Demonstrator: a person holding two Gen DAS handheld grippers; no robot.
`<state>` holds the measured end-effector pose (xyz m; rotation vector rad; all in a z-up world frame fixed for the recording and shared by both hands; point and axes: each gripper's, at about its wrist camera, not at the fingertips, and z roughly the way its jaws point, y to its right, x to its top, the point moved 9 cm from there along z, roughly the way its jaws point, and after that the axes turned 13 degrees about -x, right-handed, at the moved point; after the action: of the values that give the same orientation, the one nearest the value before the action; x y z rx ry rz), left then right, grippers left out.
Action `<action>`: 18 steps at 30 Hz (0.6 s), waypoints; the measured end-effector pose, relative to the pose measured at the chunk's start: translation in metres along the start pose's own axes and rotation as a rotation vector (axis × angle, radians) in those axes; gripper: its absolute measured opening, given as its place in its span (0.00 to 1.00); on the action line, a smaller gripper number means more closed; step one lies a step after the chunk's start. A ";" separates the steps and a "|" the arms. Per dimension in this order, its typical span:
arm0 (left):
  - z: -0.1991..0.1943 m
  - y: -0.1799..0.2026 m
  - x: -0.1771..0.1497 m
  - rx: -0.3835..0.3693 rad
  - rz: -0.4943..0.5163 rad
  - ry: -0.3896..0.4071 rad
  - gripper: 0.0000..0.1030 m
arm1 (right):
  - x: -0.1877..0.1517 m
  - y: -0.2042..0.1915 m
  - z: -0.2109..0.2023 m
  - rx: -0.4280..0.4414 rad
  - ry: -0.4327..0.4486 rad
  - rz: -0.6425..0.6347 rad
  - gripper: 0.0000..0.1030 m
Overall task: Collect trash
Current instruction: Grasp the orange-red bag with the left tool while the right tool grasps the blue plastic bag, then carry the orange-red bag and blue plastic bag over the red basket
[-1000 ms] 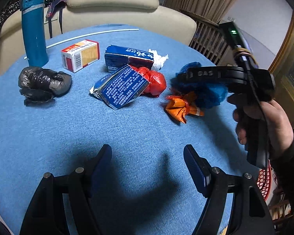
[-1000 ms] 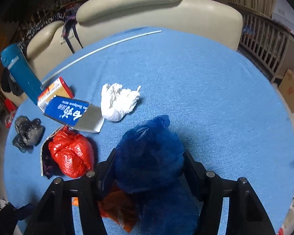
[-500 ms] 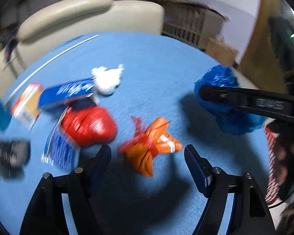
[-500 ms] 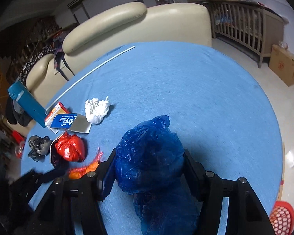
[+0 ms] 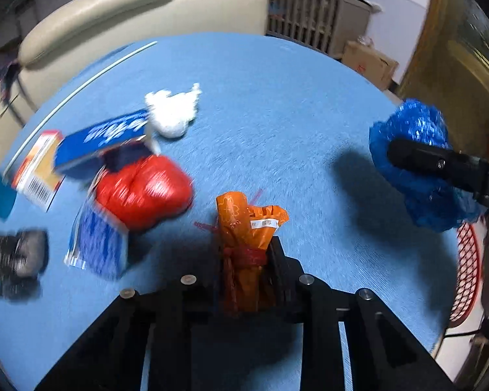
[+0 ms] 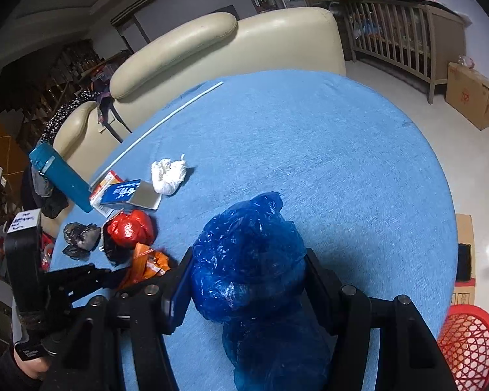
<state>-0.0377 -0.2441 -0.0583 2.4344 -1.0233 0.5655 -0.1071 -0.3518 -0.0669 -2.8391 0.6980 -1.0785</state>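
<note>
**Ana:** Nearest the left wrist camera, what is there?

**Ben:** Closest in, the left gripper (image 5: 247,260) has its jaws pressed on an orange wrapper (image 5: 244,228), tied round the middle with a red band. The jaws have just been closing, and the wrapper stands upright between them, its top poking above the fingertips.

**Ana:** And the right one?

**Ben:** In its own view, the right gripper (image 6: 247,280) is partly open around a crumpled blue plastic bag (image 6: 251,260), both pads against its sides. The bag bulges above and below the jaws. It is held over the right-hand part of the round blue desk (image 6: 342,163).

**Ana:** What else lies on the desk?

**Ben:** Just left of the orange wrapper sits a red plastic bag (image 5: 143,189), touching a flattened blue carton (image 5: 97,247). Further left is a grey-black crumpled bag (image 5: 16,254), blurred. Behind the red bag lies a blue box (image 5: 104,140), beside a red and yellow box (image 5: 37,169). Just beyond is a white tissue wad (image 5: 172,114). A thin white rod (image 6: 153,130) lies near the far edge, and a teal flask (image 6: 60,176) at the left edge.

**Ana:** Anything past the desk?

**Ben:** A cream sofa (image 6: 228,45) behind it, and a red mesh basket (image 6: 466,339) on the floor, low at the right.
</note>
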 end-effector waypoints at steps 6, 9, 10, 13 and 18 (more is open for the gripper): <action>-0.036 -0.008 -0.030 0.049 -0.101 0.066 0.26 | -0.019 -0.016 -0.016 0.020 0.003 -0.016 0.63; -0.054 -0.018 -0.043 0.081 -0.145 0.092 0.26 | -0.030 -0.027 -0.022 0.027 -0.001 -0.032 0.63; -0.057 -0.019 -0.046 0.087 -0.153 0.098 0.26 | -0.034 -0.031 -0.023 0.029 -0.003 -0.037 0.63; -0.073 -0.025 -0.057 0.112 -0.180 0.120 0.26 | -0.045 -0.042 -0.030 0.039 -0.005 -0.053 0.63; -0.098 -0.029 -0.068 0.153 -0.214 0.169 0.26 | -0.063 -0.060 -0.042 0.052 -0.002 -0.079 0.63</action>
<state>-0.0790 -0.1347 -0.0199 2.5349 -0.6639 0.7835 -0.1518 -0.2660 -0.0634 -2.8454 0.5528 -1.0867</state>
